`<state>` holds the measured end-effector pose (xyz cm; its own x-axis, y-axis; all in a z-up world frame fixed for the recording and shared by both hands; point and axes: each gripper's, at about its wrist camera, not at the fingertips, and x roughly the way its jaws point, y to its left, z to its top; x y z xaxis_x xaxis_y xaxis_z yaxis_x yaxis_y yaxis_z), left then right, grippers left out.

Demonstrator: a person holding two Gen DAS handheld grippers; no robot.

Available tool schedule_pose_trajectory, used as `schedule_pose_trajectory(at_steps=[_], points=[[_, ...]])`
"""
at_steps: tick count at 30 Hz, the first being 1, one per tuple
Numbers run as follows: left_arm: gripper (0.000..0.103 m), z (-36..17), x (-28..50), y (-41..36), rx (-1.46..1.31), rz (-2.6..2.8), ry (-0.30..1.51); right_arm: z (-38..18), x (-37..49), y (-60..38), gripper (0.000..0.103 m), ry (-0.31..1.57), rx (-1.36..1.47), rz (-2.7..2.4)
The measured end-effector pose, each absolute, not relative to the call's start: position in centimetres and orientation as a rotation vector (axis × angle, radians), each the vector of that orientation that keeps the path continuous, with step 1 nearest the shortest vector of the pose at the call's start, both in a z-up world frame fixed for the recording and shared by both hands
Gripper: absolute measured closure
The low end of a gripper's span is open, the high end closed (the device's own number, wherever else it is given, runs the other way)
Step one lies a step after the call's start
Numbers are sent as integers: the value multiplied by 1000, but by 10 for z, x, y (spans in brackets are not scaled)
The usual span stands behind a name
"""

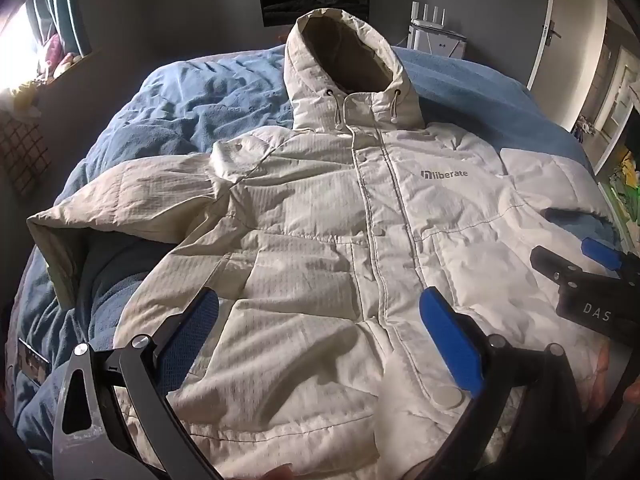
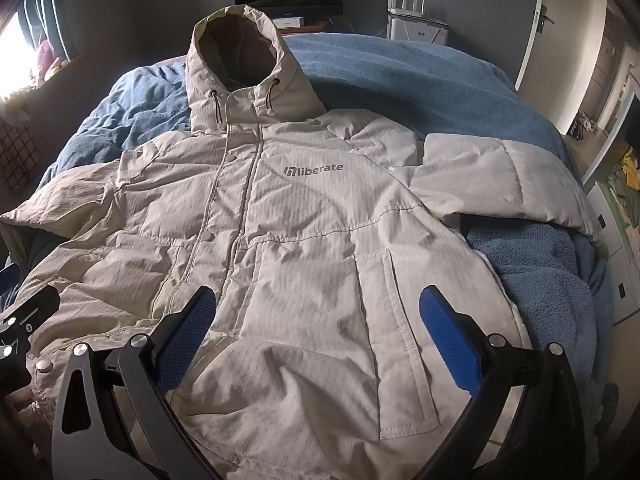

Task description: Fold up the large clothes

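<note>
Blue fleece blanket (image 2: 420, 80) over bed, grey wall behind. White hooded jacket (image 1: 320, 220) spread flat, front up, beneath and beyond fingers. Left gripper (image 1: 320, 332) spread wide, nothing held. Right gripper (image 2: 320, 332) spread wide over hem, empty.

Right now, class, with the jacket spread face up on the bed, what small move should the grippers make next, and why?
Probably lower the right gripper toward the sleeve lying out on the blue blanket, to fold it inward. The jacket lies flat, closed and unfolded, both sleeves spread, and both the right gripper and the left gripper hang open above the hem, holding nothing.
</note>
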<state>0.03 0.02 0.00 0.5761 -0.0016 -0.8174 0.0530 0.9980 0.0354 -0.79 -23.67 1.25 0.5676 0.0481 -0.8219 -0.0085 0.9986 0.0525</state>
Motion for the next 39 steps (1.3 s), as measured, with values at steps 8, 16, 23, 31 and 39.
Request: schedule_pose_trajectory(at_steps=[8, 16, 23, 31, 39], points=[[6, -1, 3, 5, 54, -32, 957, 12, -8, -237, 6, 969, 42, 30], [6, 0, 0, 0, 65, -29, 948, 12, -8, -236, 6, 968, 38, 29], [6, 0, 0, 0, 65, -29, 948, 12, -8, -237, 6, 969, 39, 30], [6, 0, 0, 0, 66, -28, 948, 12, -8, -237, 6, 969, 39, 30], [6, 1, 0, 0, 66, -29, 950, 12, -8, -237, 6, 969, 39, 30]])
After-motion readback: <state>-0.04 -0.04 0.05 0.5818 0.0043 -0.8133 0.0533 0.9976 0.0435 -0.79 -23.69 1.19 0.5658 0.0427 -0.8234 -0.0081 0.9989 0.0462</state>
